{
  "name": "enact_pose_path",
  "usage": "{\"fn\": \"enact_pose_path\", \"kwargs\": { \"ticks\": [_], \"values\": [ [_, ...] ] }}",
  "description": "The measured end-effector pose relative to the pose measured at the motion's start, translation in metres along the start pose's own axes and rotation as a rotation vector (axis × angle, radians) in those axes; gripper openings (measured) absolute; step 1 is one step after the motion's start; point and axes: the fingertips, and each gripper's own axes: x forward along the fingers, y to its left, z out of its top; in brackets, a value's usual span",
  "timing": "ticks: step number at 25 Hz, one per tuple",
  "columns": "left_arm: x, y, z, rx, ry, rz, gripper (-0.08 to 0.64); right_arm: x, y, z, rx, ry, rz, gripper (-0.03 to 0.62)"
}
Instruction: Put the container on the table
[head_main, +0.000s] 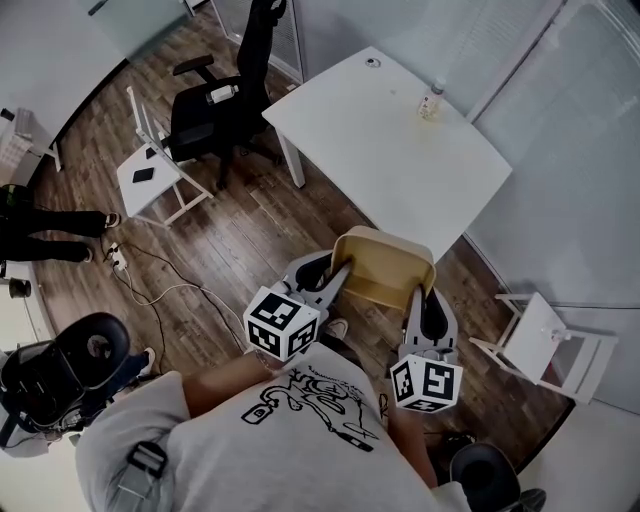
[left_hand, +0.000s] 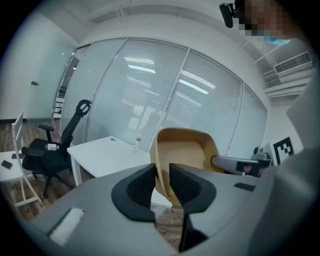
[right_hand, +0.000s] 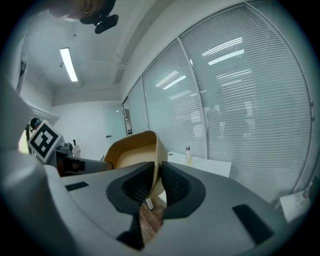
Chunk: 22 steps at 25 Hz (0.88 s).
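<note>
A tan plastic container (head_main: 385, 268) hangs in the air over the wooden floor, just short of the white table (head_main: 350, 130). My left gripper (head_main: 338, 277) is shut on its left rim, and my right gripper (head_main: 417, 298) is shut on its right rim. In the left gripper view the container (left_hand: 187, 160) shows its open inside, with its wall pinched between my left gripper (left_hand: 160, 182) pads. In the right gripper view the container (right_hand: 131, 150) wall sits likewise between my right gripper (right_hand: 156, 181) pads. The table (left_hand: 107, 152) lies ahead.
A small clear bottle (head_main: 431, 102) stands near the table's far edge. A black office chair (head_main: 220, 105) and a white folding chair (head_main: 155, 180) stand to the left; another white folding chair (head_main: 545, 345) is at the right. Cables (head_main: 165, 290) trail on the floor.
</note>
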Motion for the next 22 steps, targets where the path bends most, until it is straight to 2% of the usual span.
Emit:
{"fn": "enact_pose_path", "kwargs": {
  "ticks": [8,14,22],
  "values": [
    [0.016,0.087,0.045,-0.024,-0.023,0.032,0.081,0.096,0.037,0.021,-0.023,0.015,0.037,0.034],
    [0.025,0.152,0.079,-0.021,-0.033,0.029,0.081,0.158,0.071,0.039,-0.036,0.009,0.052,0.034],
    [0.031,0.191,0.097,-0.029,-0.022,0.000,0.081,0.195,0.091,0.046,-0.044,0.024,0.034,0.034]
  ]
}}
